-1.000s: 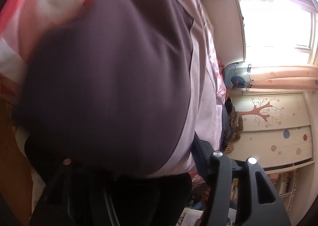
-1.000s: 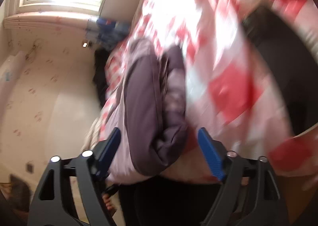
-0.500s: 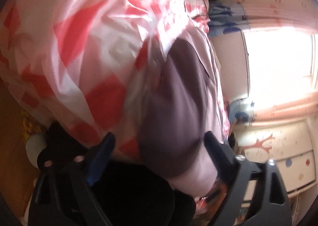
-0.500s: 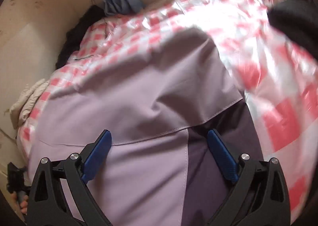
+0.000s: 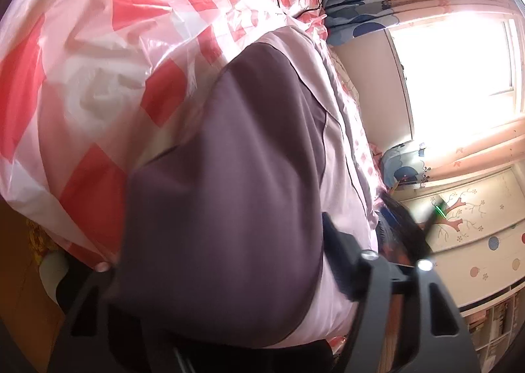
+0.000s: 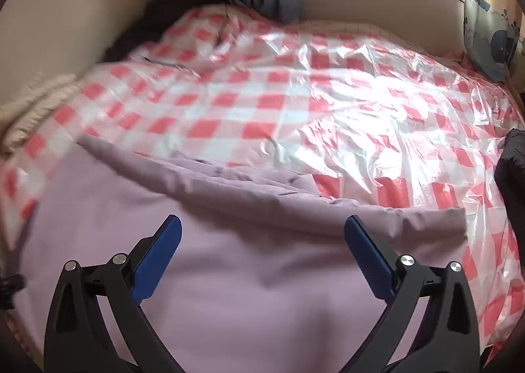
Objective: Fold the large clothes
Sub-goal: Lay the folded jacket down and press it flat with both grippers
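A large garment in dark purple and pale lilac [image 5: 229, 192] lies on a bed covered with a red-and-white checked plastic sheet [image 6: 295, 84]. In the left wrist view the dark purple cloth bulges over my left gripper [image 5: 223, 261] and hides its fingertips, so I cannot tell how its jaws stand. In the right wrist view the lilac part [image 6: 229, 274] lies flat with a folded ridge across it. My right gripper [image 6: 262, 238] is open and empty just above the lilac cloth.
A beige wall and headboard [image 6: 65, 12] run along the bed's left side. A window [image 5: 459, 45] with pink curtains and a blue cushion [image 6: 492, 45] stand at the far side. A dark garment [image 6: 512, 169] lies at the bed's right edge.
The left view has swung so the dark purple cloth again covers the left gripper's fingers. The right gripper has drawn back and levelled out; more checked sheet shows beyond the lilac cloth.
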Tool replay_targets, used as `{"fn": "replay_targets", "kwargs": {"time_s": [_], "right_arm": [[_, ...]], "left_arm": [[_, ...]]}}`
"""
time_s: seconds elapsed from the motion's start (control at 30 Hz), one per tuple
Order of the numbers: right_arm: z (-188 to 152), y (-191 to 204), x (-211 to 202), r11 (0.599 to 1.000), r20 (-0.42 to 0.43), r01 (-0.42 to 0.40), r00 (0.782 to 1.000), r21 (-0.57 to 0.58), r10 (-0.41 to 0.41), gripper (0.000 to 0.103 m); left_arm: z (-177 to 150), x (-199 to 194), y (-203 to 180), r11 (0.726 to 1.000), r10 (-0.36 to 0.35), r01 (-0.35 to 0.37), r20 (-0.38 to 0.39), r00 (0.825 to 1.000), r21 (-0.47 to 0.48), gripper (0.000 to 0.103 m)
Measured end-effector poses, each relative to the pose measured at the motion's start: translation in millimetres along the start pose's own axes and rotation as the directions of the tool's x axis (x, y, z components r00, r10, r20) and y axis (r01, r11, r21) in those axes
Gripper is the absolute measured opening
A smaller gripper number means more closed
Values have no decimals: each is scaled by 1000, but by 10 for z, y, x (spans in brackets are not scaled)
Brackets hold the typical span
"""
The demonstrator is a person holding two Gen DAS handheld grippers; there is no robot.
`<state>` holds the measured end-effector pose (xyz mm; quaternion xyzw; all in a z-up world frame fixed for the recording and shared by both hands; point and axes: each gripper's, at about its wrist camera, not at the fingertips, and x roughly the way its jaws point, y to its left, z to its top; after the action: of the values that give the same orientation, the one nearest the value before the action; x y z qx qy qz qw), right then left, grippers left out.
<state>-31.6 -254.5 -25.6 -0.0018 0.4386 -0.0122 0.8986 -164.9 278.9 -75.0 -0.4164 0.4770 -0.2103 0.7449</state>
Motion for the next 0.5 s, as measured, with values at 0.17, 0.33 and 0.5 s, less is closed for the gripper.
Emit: {"fn": "replay_targets", "kwargs": {"time_s": [0.17, 0.33, 0.5], "right_arm": [[-25, -112, 646, 991, -182, -34, 982, 129, 57, 97], [145, 26, 146, 998, -62, 7, 998, 57, -4, 97], [190, -15, 1014, 996, -233, 85, 969, 22, -78, 97]], "left_arm": [[26, 20, -75, 999, -16, 16, 2, 1000, 45, 56], [3, 24, 11, 999, -36, 36, -19, 999, 32, 56], [-6, 63, 26, 998, -66, 66, -2, 998, 11, 57]]}}
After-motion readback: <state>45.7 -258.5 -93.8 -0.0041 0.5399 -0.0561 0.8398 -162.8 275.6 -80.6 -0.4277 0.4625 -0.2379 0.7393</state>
